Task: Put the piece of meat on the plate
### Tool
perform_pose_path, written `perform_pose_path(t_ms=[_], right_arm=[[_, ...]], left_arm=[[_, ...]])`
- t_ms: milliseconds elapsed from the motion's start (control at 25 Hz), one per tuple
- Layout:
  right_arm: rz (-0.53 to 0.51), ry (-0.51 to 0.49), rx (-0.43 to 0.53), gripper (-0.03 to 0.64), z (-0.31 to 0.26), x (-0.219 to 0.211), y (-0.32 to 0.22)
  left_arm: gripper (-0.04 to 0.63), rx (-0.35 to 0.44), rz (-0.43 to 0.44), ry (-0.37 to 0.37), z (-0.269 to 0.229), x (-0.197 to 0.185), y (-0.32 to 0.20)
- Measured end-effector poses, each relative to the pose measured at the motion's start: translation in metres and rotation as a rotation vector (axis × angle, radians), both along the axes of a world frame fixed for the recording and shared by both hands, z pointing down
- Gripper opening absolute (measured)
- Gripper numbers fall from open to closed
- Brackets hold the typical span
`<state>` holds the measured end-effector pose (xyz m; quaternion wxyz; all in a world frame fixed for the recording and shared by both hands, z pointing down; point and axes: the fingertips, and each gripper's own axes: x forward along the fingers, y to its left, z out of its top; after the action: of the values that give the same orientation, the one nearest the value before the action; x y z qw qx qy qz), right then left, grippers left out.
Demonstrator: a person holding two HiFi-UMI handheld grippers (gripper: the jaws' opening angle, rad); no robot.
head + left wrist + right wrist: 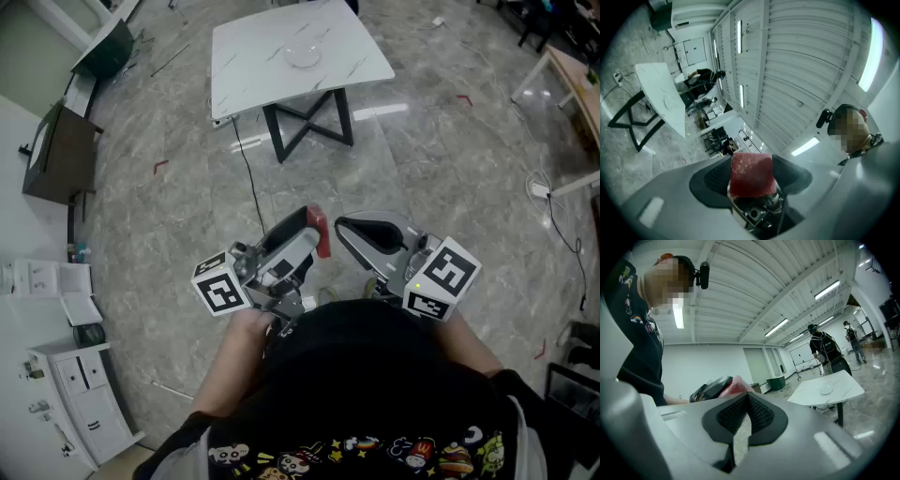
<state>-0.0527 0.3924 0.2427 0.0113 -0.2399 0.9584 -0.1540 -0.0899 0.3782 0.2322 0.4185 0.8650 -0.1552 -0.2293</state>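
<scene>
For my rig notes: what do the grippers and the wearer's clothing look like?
The left gripper and right gripper have grey shells, black ribbed pads, each with a white cube bearing black square markers. The person wears a black top with cartoon prints.

Meat [321, 234] partly behind the jaws

The floor [422, 159] is polished grey stone, glossy with reflected light. The table [253, 66] has a smooth white marbled top on matt black legs (metal, by the look); the plate [303, 56] is clear and glassy. The piece of meat [751, 174] looks red, grainy, pale-flecked. The left gripper [314, 232] and right gripper [342, 227] have matt grey plastic shells and black, finely textured pads [761, 416].
</scene>
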Motion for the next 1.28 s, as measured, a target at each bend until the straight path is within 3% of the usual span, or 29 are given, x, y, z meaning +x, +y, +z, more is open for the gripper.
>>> perform_pose_path(t_ms=[160, 360, 480, 600, 800, 920, 1280], right_arm=[[-0.095, -0.018, 0.011, 0.023, -0.009, 0.0, 0.009], [-0.114, -0.008, -0.004, 0.023, -0.002, 0.008, 0.019], [-0.122, -0.022, -0.006, 0.025, -0.001, 0.012, 0.02], [-0.068, -0.02, 0.005, 0.025, 0.002, 0.026, 0.008], [0.088, 0.017, -0.027, 0.025, 0.019, 0.066, -0.011], [0.141, 0.05, -0.041, 0.025, 0.031, 0.094, -0.021], [0.134, 0.079, -0.071, 0.025, 0.068, 0.175, -0.047]], left_arm=[[0.388, -0.017, 0.091, 0.009, -0.001, 0.017, 0.014], [0.394, 0.007, 0.217, -0.1, 0.005, 0.04, 0.04], [0.394, -0.016, 0.225, -0.094, 0.01, 0.044, 0.04], [0.394, -0.063, 0.154, -0.07, 0.019, 0.037, 0.022], [0.394, -0.045, -0.05, -0.264, 0.037, 0.022, -0.002], [0.394, -0.05, -0.13, -0.334, 0.047, 0.025, -0.017], [0.394, -0.088, -0.24, -0.49, 0.081, 0.079, -0.036]])
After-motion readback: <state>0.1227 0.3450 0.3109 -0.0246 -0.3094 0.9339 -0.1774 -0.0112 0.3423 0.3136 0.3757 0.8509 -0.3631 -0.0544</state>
